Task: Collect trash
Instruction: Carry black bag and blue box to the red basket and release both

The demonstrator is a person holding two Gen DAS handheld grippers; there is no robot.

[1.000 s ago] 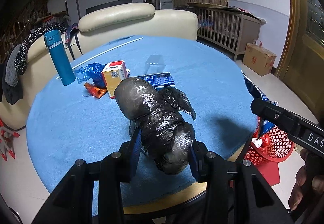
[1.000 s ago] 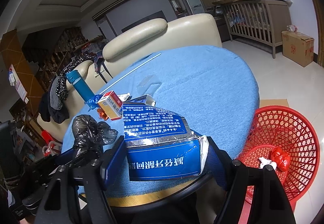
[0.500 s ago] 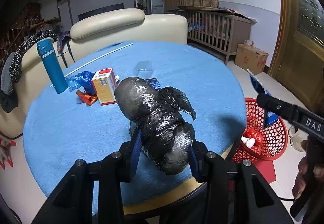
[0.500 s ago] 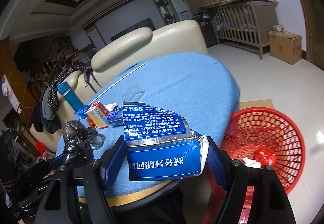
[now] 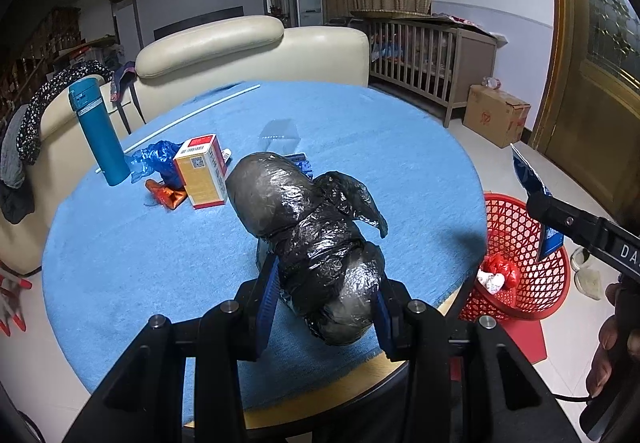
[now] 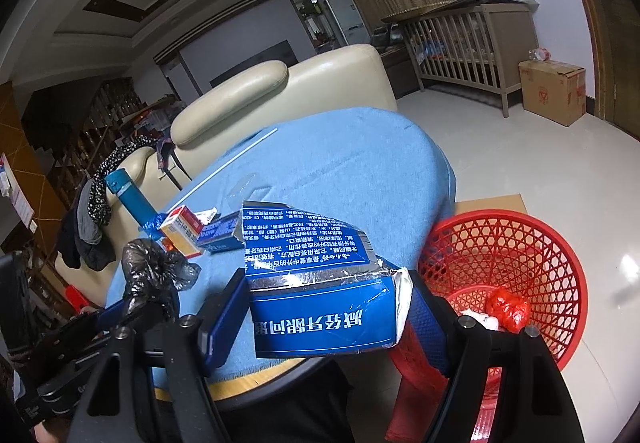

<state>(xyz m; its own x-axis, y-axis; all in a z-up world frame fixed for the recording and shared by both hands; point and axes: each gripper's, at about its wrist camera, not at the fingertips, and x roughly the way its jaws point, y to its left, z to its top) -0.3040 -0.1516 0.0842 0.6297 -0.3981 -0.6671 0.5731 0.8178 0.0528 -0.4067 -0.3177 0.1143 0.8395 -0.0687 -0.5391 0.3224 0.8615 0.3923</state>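
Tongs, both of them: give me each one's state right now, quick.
Left tongs: closed on the black plastic bag bundle.
Right tongs: closed on the torn blue carton, beside the red basket.

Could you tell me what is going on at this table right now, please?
A person is clearing trash with a hand-held gripper in each hand. The left hand-held gripper is shut on a knotted black plastic bag above the blue table. The right hand-held gripper holds a torn blue carton near the red basket on the floor, which already holds a red wad. A yellow box, wrappers and a teal bottle are on the table.
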